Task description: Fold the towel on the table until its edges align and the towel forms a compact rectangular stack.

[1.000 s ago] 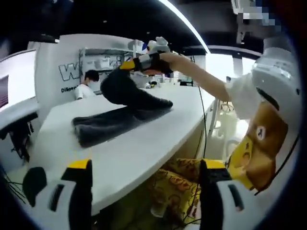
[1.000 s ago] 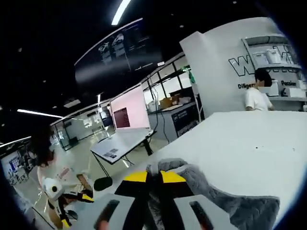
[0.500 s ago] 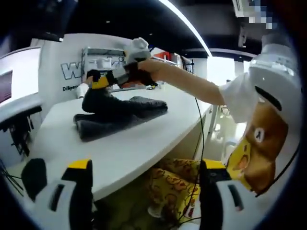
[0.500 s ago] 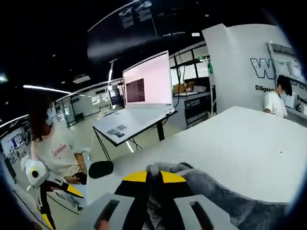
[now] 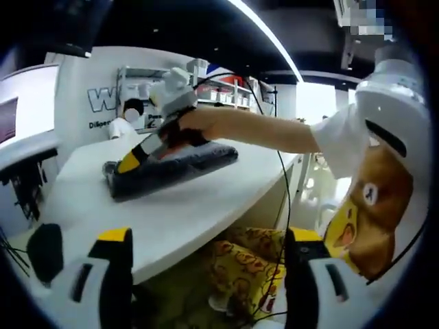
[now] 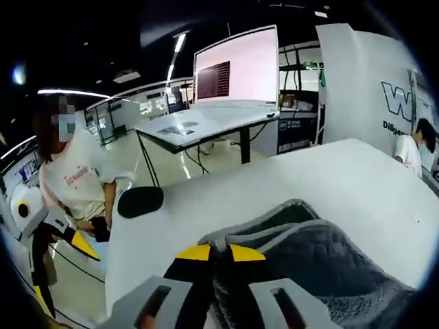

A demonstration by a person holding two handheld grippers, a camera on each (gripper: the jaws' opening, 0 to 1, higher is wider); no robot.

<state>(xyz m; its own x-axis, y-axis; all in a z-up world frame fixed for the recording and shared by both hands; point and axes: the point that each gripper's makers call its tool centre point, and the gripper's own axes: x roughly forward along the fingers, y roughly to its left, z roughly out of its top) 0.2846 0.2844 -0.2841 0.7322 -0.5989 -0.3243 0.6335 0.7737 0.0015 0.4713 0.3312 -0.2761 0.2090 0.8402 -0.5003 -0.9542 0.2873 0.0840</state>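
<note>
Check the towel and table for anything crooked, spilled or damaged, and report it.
Nothing spilled or damaged stands out. The dark grey fluffy towel lies folded on the white table, but its layered edges are stepped rather than flush. The right claw is shut on a fold; the left claw is open, off the table.

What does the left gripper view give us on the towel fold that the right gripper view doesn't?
Left gripper view: the whole dark towel lying folded on the white table, the right gripper at its end, and the open left gripper off the table edge. Right gripper view: jaws shut on the towel's edge, stacked layers close up. Both share towel and table.
</note>
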